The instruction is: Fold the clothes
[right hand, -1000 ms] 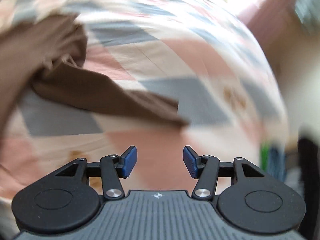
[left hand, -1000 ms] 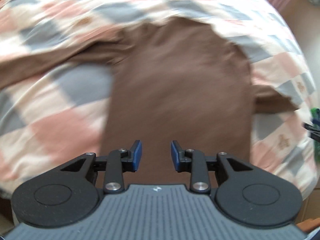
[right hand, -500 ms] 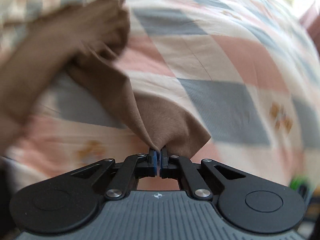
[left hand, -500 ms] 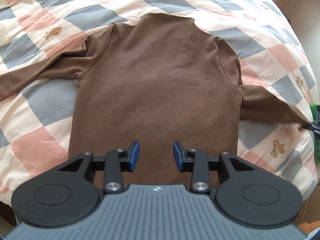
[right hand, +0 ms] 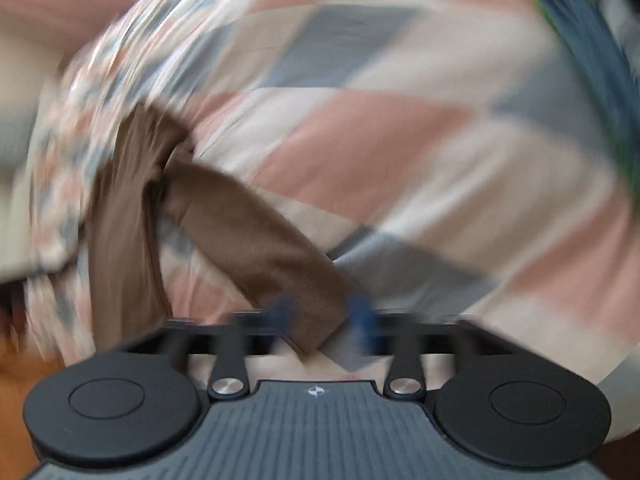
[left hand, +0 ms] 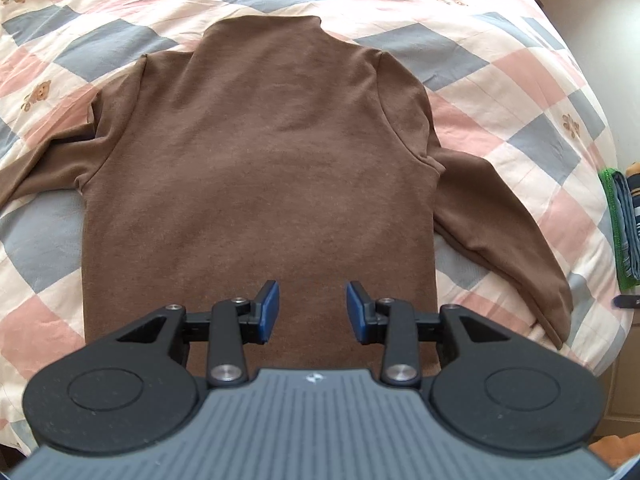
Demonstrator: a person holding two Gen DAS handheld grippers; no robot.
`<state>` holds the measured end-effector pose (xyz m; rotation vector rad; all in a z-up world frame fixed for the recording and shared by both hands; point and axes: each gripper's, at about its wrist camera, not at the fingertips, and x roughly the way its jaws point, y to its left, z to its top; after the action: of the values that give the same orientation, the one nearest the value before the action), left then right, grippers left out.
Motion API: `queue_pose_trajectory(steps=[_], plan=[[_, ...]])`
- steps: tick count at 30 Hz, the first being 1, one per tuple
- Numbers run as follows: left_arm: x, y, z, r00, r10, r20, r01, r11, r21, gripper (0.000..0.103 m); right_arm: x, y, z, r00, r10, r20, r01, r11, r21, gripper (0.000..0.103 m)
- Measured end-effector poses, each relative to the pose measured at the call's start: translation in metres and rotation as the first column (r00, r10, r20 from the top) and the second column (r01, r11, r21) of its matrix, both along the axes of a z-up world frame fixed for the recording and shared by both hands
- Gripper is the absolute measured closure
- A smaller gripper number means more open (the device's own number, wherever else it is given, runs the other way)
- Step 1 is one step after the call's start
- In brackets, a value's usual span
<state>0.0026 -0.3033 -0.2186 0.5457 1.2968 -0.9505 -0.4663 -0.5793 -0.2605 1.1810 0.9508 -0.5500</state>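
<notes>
Bed with checked quilt (left hand: 520, 80), brown sweater (left hand: 260, 160) spread flat on it

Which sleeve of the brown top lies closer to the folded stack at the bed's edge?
The sleeve on the picture's right; its cuff ends near the folded stack, while the other sleeve runs off left.

bedspread (left hand: 500, 80): pink, grey, cream checks, bear prints | folded stack (left hand: 622, 224): green-edged, right bed edge

We see a brown sweater (left hand: 260, 168) made of soft, matt cloth with a fine fuzzy knit. Under it the checked bedsheet (left hand: 500, 92) is thin cotton cloth, a bit wrinkly. At the bottom of the frame, the left gripper (left hand: 312, 312) is matt black plastic with shiny metal screws and blue rubbery pads.
</notes>
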Motion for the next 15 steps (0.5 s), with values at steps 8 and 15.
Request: queue_pose_trajectory(steps=[8,15], plan=[[0.006,0.006,-0.002,1.0,0.016,-0.012,-0.016,1.0,0.025,0.07,-0.005,0.056,-0.092,0.881,-0.472,0.04,0.462,0.874,0.151,0.037],[0.001,0.002,0.008,1.0,-0.015,-0.007,0.015,1.0,-0.011,0.069,0.028,0.052,-0.077,0.848,-0.508,0.151,0.502,0.862,0.079,0.099]])
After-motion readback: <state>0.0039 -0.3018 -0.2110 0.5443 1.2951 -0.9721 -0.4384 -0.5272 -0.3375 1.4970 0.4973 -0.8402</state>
